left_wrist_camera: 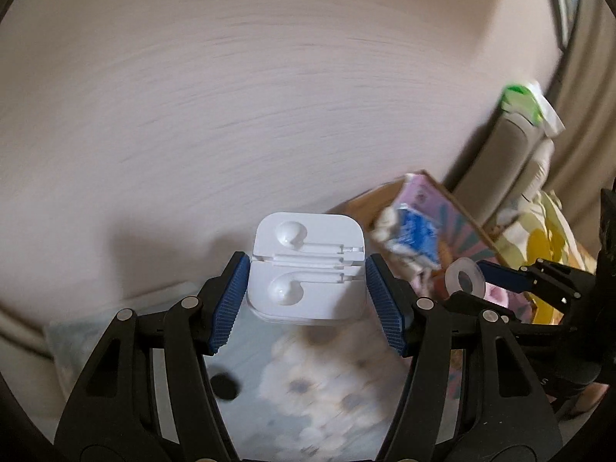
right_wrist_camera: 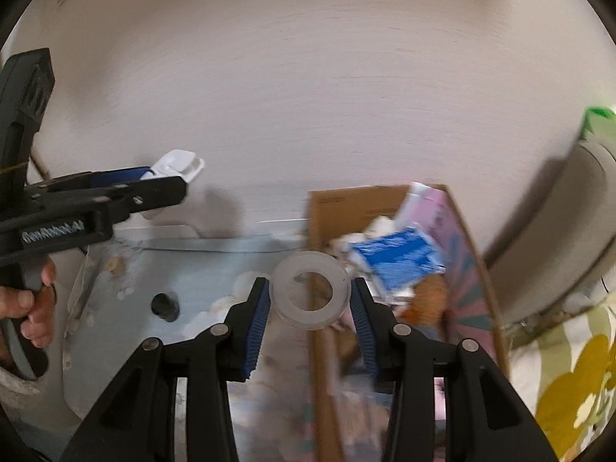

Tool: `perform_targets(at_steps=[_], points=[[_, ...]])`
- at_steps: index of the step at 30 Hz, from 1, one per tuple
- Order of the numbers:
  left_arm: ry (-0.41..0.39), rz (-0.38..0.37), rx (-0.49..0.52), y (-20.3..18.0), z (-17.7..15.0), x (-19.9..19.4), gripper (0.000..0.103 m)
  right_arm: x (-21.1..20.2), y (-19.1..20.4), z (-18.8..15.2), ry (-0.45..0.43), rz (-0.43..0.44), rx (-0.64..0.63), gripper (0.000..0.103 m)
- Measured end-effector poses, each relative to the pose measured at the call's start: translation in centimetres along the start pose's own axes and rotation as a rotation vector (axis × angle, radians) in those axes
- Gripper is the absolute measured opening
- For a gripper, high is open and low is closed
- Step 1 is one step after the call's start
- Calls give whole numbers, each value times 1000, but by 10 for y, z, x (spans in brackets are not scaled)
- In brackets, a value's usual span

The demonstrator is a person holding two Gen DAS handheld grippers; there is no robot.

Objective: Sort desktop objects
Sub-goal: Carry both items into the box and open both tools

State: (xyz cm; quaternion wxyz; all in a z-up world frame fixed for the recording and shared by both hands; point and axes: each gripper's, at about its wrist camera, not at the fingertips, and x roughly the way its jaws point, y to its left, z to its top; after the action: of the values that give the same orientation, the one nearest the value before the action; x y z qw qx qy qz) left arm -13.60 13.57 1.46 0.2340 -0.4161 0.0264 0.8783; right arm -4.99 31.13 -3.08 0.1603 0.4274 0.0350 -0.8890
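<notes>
My left gripper (left_wrist_camera: 306, 269) is shut on a white earphone case (left_wrist_camera: 306, 265) with two earbuds moulded into it, held in the air above the desk. It also shows from the side in the right wrist view (right_wrist_camera: 175, 167). My right gripper (right_wrist_camera: 310, 296) is shut on a clear roll of tape (right_wrist_camera: 310, 294), held over the near edge of a cardboard box (right_wrist_camera: 346, 202). The tape roll also shows in the left wrist view (left_wrist_camera: 464, 277), to the right of the case.
The cardboard box (left_wrist_camera: 454, 192) holds a blue-and-white packet (right_wrist_camera: 396, 258) and crumpled paper. A small black cap (right_wrist_camera: 164, 304) lies on the pale blue flowered desk mat (right_wrist_camera: 215, 265). A grey chair (right_wrist_camera: 558, 231) stands at the right, a plain wall behind.
</notes>
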Motion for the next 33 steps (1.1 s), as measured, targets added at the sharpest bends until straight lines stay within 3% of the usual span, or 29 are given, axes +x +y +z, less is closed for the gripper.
perform_targets(at_steps=[9,16,29,30,32,33], points=[[60,-101,123,-76,34,62,59,-1,-61,-16,42,-76,55,39],[121,-144,173,-113,30,106,59,16,-88,-31,71,-68,111,39],[180,-113,212,-133,31,145,60,39,-103,-30,91,-47,132,39],[184,-101,212,-133,32,146,63,40,-102,-30,91,-47,126,41],[190,-107,195,-131,33,148,85,41,-100,-30,86,-53,117,59],[187,-112,175,-129,34,148,103,42,-100,-31,84,-59,119,74]])
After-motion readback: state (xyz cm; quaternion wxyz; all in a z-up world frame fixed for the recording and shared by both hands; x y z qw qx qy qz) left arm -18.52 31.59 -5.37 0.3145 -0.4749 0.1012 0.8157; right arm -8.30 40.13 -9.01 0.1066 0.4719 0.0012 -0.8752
